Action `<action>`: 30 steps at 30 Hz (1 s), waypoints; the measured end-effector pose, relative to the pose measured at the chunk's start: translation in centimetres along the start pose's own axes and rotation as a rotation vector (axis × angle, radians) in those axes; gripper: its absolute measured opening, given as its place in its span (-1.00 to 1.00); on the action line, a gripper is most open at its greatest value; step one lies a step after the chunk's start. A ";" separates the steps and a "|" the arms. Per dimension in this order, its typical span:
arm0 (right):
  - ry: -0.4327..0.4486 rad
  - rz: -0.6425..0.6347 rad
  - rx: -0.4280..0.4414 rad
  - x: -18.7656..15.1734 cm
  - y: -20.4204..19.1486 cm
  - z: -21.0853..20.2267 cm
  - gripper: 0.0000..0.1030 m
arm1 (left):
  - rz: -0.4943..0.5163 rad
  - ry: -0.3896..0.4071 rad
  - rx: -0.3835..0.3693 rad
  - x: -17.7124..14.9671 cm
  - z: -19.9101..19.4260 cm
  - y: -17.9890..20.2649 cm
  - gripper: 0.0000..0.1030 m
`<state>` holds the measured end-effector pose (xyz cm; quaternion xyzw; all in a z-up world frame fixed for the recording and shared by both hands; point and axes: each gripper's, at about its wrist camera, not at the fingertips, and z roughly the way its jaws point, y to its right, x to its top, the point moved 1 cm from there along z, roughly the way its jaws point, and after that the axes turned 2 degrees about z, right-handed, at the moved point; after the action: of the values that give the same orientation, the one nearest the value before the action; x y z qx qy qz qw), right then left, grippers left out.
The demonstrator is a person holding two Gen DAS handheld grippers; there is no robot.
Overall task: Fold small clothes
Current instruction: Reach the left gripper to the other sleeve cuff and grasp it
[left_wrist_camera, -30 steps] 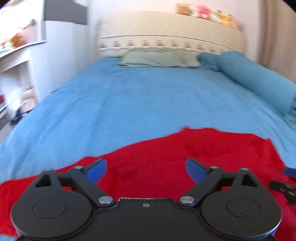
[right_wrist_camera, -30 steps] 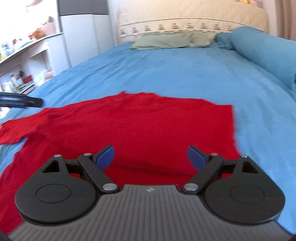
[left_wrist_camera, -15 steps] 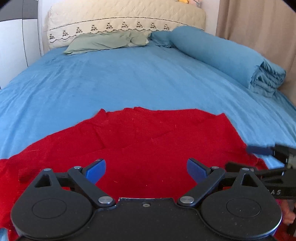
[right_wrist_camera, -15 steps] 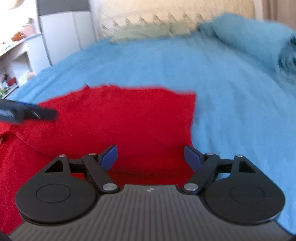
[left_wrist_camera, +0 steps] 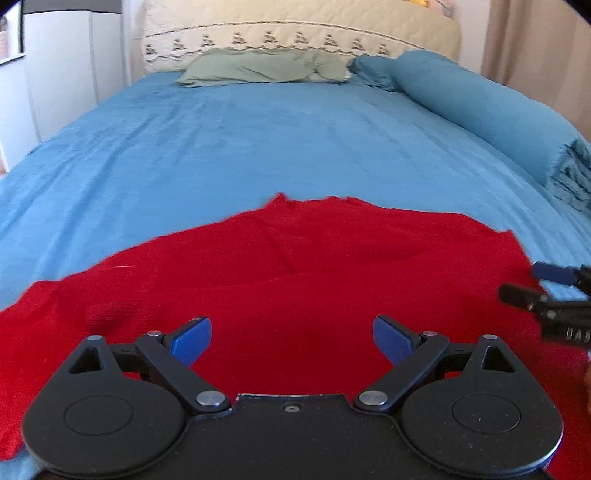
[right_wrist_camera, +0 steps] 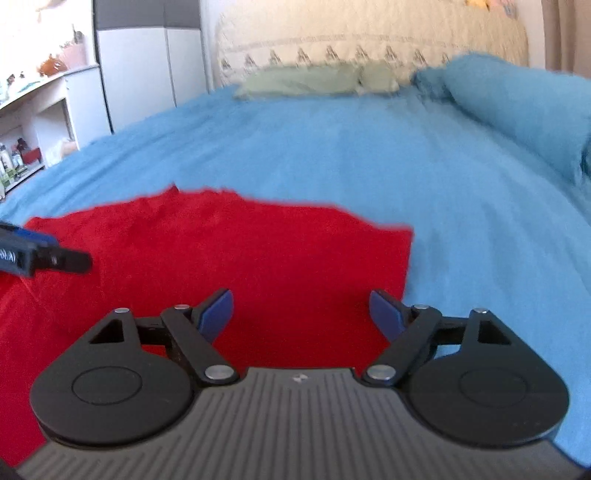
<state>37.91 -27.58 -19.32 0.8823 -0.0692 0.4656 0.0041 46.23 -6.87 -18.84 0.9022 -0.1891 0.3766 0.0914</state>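
Left claw (left_wrist_camera: 291,338) nearest, blue pads wide apart, nothing held, hovering over red garment (left_wrist_camera: 295,280). Right claw (right_wrist_camera: 301,314) same: spread wide, empty, poised over garment's right edge (right_wrist_camera: 406,258).

Garment lies mostly flat on blue bedspread (left_wrist_camera: 258,147), shallow ridge across middle, sleeve trailing off left.

Risks, as I judge: pads pinching bedspread along with thin cloth, dragging both; grabbing single layer so fold comes out skewed; ridge getting pressed into crease; claws meeting over cloth, since they sit near each other.

Farther off: green pillow (left_wrist_camera: 258,68), rolled blue blanket (left_wrist_camera: 480,107), headboard (left_wrist_camera: 295,33).
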 end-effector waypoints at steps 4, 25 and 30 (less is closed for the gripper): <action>-0.054 0.019 -0.018 0.8 0.7 2.7 0.93 | -0.039 -0.011 0.042 -1.0 -0.3 -2.6 0.88; -0.063 0.002 0.087 -1.7 -4.8 -7.1 1.00 | -0.448 0.093 0.239 -9.4 -18.2 -19.1 0.94; -0.102 -0.045 0.109 -1.7 -8.9 -8.4 1.00 | -0.744 0.180 0.315 -15.1 -23.8 -27.6 0.94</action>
<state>31.18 -17.93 -15.48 0.9052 -0.0242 0.4228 -0.0371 32.41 29.75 -13.59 0.8755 0.2188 0.4195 0.0982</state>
